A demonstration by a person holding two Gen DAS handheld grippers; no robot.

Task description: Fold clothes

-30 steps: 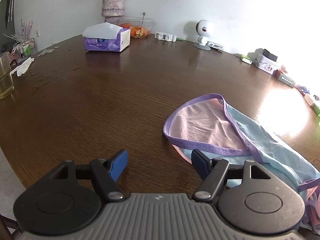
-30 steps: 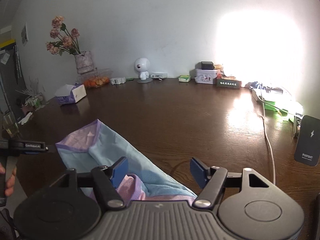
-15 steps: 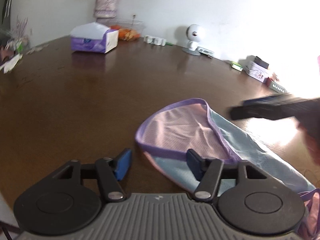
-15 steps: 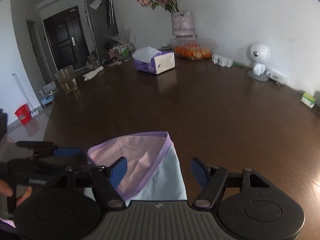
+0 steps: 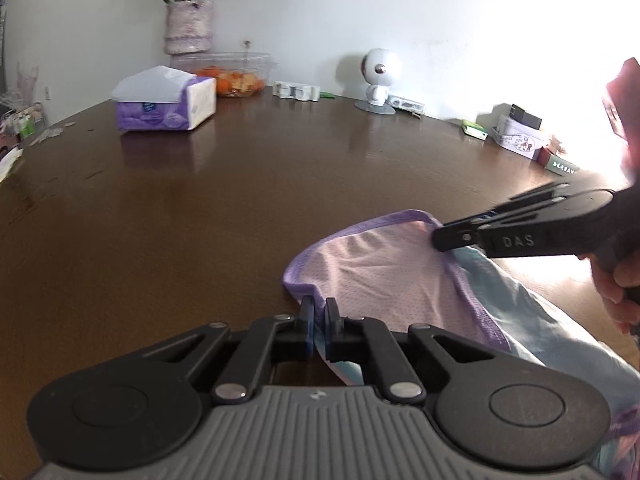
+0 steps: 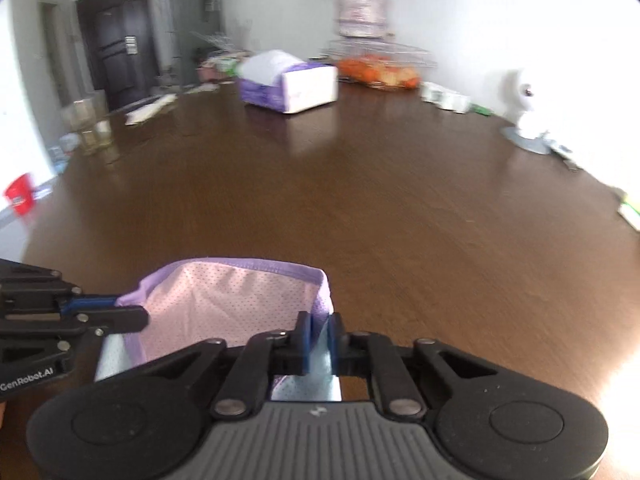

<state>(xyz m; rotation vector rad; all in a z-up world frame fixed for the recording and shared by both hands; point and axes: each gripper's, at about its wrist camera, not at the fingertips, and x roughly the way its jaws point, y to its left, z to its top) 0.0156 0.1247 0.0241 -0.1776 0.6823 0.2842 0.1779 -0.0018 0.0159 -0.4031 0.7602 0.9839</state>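
A small garment (image 5: 384,272), pink mesh inside, light blue outside and trimmed in purple, lies on the dark wooden table (image 5: 200,208). My left gripper (image 5: 319,314) is closing tight on the near corner of the purple waistband, with its pads pressing the cloth. In the same view my right gripper (image 5: 438,240) comes in from the right and pinches the far corner. The right wrist view shows the right gripper (image 6: 320,332) clamped on the garment (image 6: 224,300) at that corner. There the left gripper (image 6: 134,312) holds the opposite corner at the left.
A purple tissue box (image 5: 164,106), a fruit bowl (image 5: 232,74), a flower vase (image 5: 188,28) and a white round gadget (image 5: 378,76) stand along the far edge. Small boxes (image 5: 518,136) sit at the right. A hand (image 5: 620,280) holds the right gripper. A glass (image 6: 90,136) stands at the left edge.
Both grippers went from open to shut on the waistband. The right gripper swung across to the garment's far corner, and the left moved forward onto the near corner.
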